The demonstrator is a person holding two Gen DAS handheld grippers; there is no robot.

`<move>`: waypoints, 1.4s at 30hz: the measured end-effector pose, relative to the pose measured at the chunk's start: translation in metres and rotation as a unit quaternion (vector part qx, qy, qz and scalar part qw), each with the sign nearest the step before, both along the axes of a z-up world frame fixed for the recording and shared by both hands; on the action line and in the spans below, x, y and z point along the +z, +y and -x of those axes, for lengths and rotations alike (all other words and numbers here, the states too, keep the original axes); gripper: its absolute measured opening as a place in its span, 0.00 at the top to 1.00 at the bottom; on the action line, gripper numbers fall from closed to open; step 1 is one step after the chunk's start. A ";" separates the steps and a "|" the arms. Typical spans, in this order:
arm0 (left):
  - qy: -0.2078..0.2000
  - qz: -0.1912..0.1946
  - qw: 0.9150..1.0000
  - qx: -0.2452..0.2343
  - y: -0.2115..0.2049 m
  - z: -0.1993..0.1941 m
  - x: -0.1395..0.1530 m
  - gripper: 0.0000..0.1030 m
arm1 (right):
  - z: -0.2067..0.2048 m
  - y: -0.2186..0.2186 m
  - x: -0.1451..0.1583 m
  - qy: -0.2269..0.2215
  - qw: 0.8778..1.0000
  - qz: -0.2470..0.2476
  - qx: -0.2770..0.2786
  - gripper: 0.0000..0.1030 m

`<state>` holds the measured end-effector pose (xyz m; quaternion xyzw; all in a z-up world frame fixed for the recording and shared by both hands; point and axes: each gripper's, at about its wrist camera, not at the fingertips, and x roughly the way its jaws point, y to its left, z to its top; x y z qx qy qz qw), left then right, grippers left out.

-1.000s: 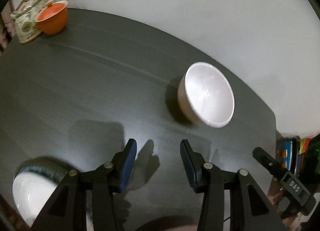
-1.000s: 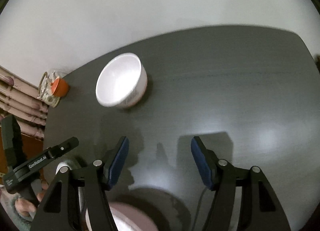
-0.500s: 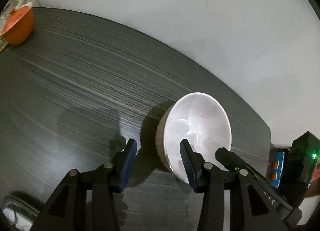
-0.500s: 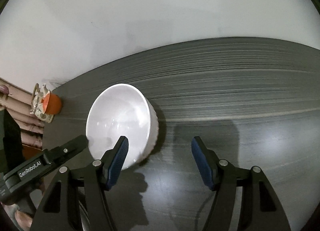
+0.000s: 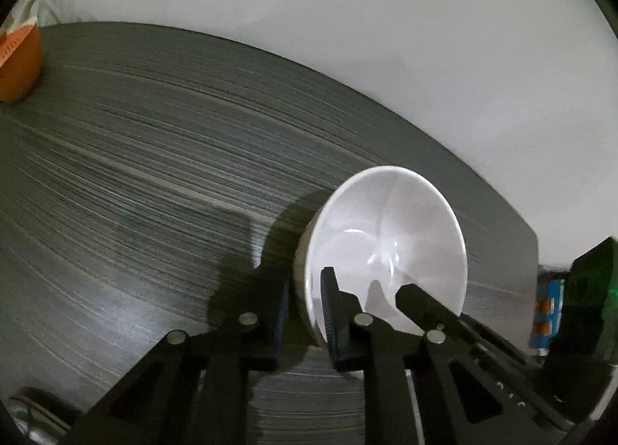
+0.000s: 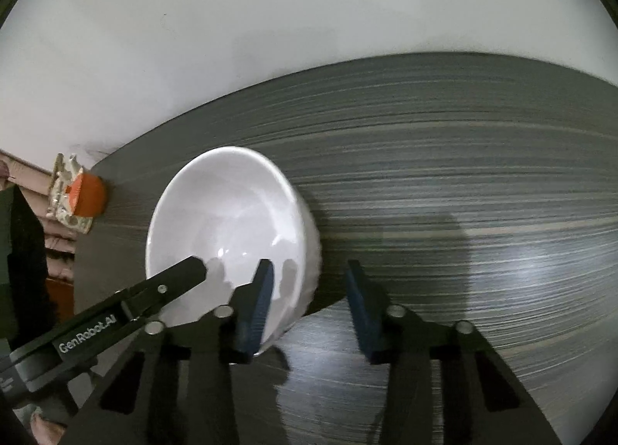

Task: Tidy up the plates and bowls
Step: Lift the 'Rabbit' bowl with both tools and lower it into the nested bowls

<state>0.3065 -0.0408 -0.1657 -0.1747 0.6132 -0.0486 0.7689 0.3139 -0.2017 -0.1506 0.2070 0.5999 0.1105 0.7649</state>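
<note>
A white bowl stands upright on the dark grey table. My left gripper straddles the bowl's left rim, one finger outside and one inside. Its jaws are closing and the pads sit against the wall. My right gripper straddles the opposite rim with its jaws closing. A dark gap still shows between its outer finger and the bowl's wall. Each view also shows the other gripper's finger reaching into the bowl.
An orange bowl stands at the table's far left corner beside a patterned teapot. The rim of another dish shows at the near left. A white wall rises behind the table, whose right edge is close.
Both grippers came forward and down onto the white bowl, one at each side of its rim. Both pairs of jaws narrowed, the left much more than the right.
</note>
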 end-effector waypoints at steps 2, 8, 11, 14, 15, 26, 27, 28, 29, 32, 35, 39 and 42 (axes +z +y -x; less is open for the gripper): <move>0.005 0.002 1.000 0.002 -0.001 0.005 0.001 0.85 | 0.002 0.003 0.002 0.000 1.000 -0.009 -0.002 0.73; -0.001 -0.004 1.000 -0.009 -0.011 0.020 0.027 0.85 | 0.013 0.006 0.021 -0.011 1.000 -0.005 -0.001 0.74; -0.015 -0.012 1.000 -0.014 -0.017 0.033 0.046 0.85 | 0.024 0.001 0.038 -0.019 1.000 -0.003 -0.004 0.74; -0.024 -0.022 0.999 -0.023 -0.024 0.048 0.064 0.85 | 0.037 -0.005 0.054 -0.030 0.999 -0.007 -0.009 0.74; -0.026 -0.022 0.999 -0.024 -0.025 0.052 0.070 0.85 | 0.042 -0.009 0.060 -0.033 0.999 -0.010 -0.011 0.74; -0.051 -0.035 0.997 -0.045 -0.067 0.125 0.124 0.85 | 0.120 -0.028 0.117 -0.075 0.997 -0.014 -0.028 0.74; -0.053 -0.035 0.997 -0.046 -0.070 0.132 0.128 0.85 | 0.127 -0.030 0.120 -0.077 0.996 -0.013 -0.030 0.74; -0.053 -0.035 0.997 -0.048 -0.075 0.139 0.132 0.85 | 0.134 -0.030 0.124 -0.079 0.996 -0.013 -0.032 0.74; -0.053 -0.035 0.997 -0.051 -0.080 0.149 0.136 0.85 | 0.144 -0.031 0.128 -0.082 0.996 -0.013 -0.034 0.74; -0.054 -0.034 0.996 -0.055 -0.082 0.172 0.142 0.85 | 0.169 -0.036 0.137 -0.085 0.995 -0.019 -0.043 0.74; -0.058 -0.033 0.996 -0.058 -0.086 0.199 0.147 0.84 | 0.197 -0.035 0.144 -0.090 0.995 -0.020 -0.048 0.74; -0.057 -0.033 0.996 -0.055 -0.076 0.240 0.143 0.84 | 0.227 -0.028 0.148 -0.090 0.994 -0.020 -0.050 0.74; -0.050 -0.031 0.997 -0.052 -0.067 0.264 0.137 0.84 | 0.250 -0.023 0.147 -0.094 0.994 -0.028 -0.055 0.74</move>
